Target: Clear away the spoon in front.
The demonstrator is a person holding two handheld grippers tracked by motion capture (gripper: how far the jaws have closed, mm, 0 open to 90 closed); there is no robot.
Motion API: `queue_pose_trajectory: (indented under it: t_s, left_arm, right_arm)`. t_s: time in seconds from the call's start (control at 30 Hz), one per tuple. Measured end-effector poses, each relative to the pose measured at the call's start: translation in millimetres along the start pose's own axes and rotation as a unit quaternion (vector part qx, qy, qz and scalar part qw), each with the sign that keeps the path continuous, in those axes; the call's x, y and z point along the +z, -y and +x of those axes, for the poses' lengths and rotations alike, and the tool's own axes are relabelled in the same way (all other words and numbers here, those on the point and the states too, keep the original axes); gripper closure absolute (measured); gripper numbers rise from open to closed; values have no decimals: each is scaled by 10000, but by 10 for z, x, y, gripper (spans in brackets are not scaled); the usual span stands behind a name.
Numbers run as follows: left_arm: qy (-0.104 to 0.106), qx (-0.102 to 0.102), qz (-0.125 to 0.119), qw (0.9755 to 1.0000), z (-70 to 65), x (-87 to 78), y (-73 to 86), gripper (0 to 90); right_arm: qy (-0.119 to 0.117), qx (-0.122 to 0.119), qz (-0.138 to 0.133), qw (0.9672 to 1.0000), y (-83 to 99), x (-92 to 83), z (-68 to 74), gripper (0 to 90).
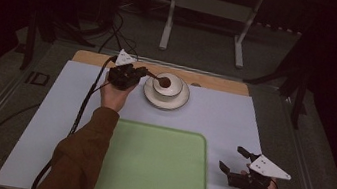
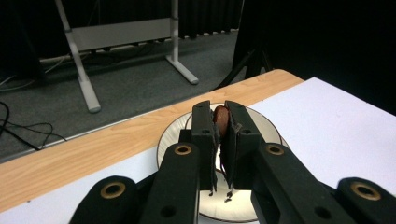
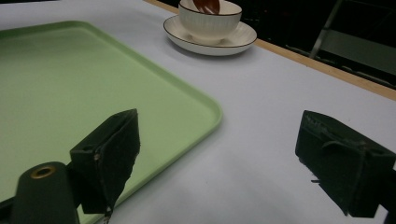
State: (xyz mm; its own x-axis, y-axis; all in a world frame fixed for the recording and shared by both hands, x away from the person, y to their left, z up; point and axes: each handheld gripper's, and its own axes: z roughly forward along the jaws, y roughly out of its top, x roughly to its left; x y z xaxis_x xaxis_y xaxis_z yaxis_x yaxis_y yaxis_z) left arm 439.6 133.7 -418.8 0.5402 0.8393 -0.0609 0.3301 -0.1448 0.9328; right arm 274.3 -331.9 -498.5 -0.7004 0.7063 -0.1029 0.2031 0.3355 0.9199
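The left gripper (image 1: 151,76), clamped on a brown spoon (image 1: 163,81), holds it over the cup (image 1: 167,87) on its saucer (image 1: 179,101); the right gripper (image 1: 234,159), jaws apart, rests well away from the cup, beside the tray (image 1: 154,173).

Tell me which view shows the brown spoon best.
The left gripper view: the left gripper's jaws are shut on the brown spoon, seen close and edge-on above the saucer. The high view shows it small over the bowl. The right gripper view shows just its brown tip inside the bowl, cut off by the frame.
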Motion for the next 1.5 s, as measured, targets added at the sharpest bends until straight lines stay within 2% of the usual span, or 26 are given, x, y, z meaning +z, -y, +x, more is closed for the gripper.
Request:
queue_pose_trajectory:
  t_s: [0.6,1.2,1.5]
  left_arm:
    - [-9,40,-178,9998,100,-453,-198,836]
    - [28,314,7,9995,111,-851,-289,836]
    - [-7,335,128,9994,164,-1051,-223,835]
  right_arm:
    - [4,1,5,10000,0,-1,4,137]
    - [0,-1,8,10000,1,-2,9,137]
    - [0,0,17,10000,0,2,14,137]
